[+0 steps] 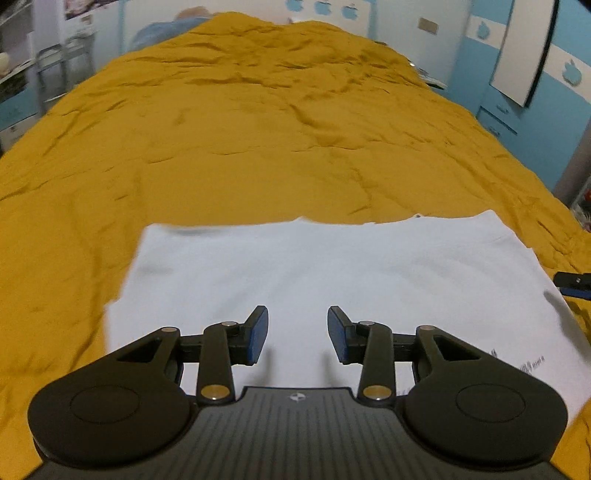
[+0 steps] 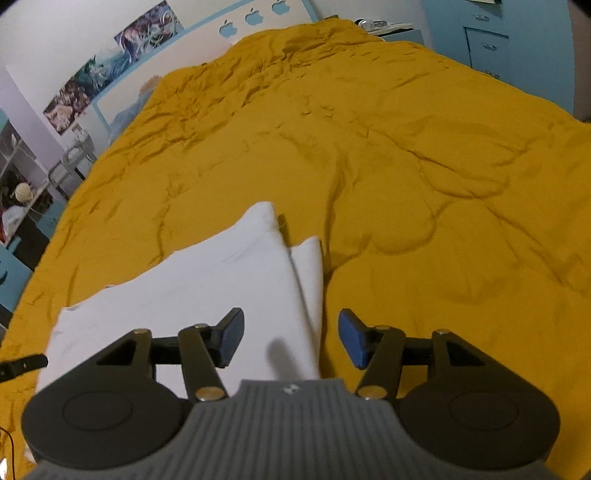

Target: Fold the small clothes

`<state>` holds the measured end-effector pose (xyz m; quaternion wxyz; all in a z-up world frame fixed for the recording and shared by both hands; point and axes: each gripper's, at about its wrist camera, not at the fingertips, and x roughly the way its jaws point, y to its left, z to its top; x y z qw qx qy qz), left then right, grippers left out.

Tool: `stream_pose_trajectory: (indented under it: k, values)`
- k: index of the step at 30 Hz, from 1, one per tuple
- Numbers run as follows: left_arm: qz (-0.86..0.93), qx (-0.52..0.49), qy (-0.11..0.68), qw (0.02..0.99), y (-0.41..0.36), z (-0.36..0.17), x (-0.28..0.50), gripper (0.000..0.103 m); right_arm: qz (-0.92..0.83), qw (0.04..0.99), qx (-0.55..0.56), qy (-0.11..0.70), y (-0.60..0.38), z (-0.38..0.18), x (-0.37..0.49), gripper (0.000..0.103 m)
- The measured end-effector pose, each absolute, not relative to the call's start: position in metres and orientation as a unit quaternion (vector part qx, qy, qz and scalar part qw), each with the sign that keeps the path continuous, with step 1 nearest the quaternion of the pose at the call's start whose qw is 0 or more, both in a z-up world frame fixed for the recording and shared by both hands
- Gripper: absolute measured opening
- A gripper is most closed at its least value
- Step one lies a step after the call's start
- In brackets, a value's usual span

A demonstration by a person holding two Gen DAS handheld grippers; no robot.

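A white folded garment point(image 1: 332, 273) lies flat on the mustard-yellow bedspread point(image 1: 258, 129). My left gripper point(image 1: 297, 334) hovers over the garment's near middle, open and empty. In the right wrist view the same garment point(image 2: 207, 291) lies with a folded layer edge along its right side. My right gripper point(image 2: 291, 338) is open and empty above the garment's right edge, its left finger over the cloth and its right finger over the bedspread point(image 2: 406, 166). The right gripper's tip shows at the right edge of the left wrist view point(image 1: 574, 284).
The bed fills most of both views. A blue cabinet point(image 1: 524, 122) stands to the right of the bed. Shelves and a rack point(image 2: 26, 192) stand to the left. A white headboard with blue apple cut-outs point(image 2: 251, 16) is at the far end.
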<state>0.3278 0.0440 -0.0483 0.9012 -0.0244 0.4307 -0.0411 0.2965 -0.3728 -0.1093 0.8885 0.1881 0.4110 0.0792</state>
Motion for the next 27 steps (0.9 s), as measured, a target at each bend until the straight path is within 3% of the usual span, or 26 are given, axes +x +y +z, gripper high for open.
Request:
stream_pose_trajectory:
  k: [13,18,23,27]
  values:
    - [-0.079,-0.011,0.438,0.895,-0.008,-0.095,0.418,0.043,0.109,0.862,0.264,0.419,-0.395,-0.155,0.357,0.041]
    - [-0.066,0.004,0.431,0.900,-0.018,-0.112,0.434,0.043,0.123,0.857,0.277,0.417,-0.394,-0.160,0.361,0.019]
    - [-0.062,0.011,0.429,0.901,-0.020,-0.103,0.431,0.043,0.130,0.864,0.257,0.413,-0.385,-0.150,0.360,0.010]
    - [-0.058,0.001,0.414,0.908,-0.006,-0.076,0.413,0.043,0.140,0.869,0.245,0.405,-0.375,-0.123,0.357,0.008]
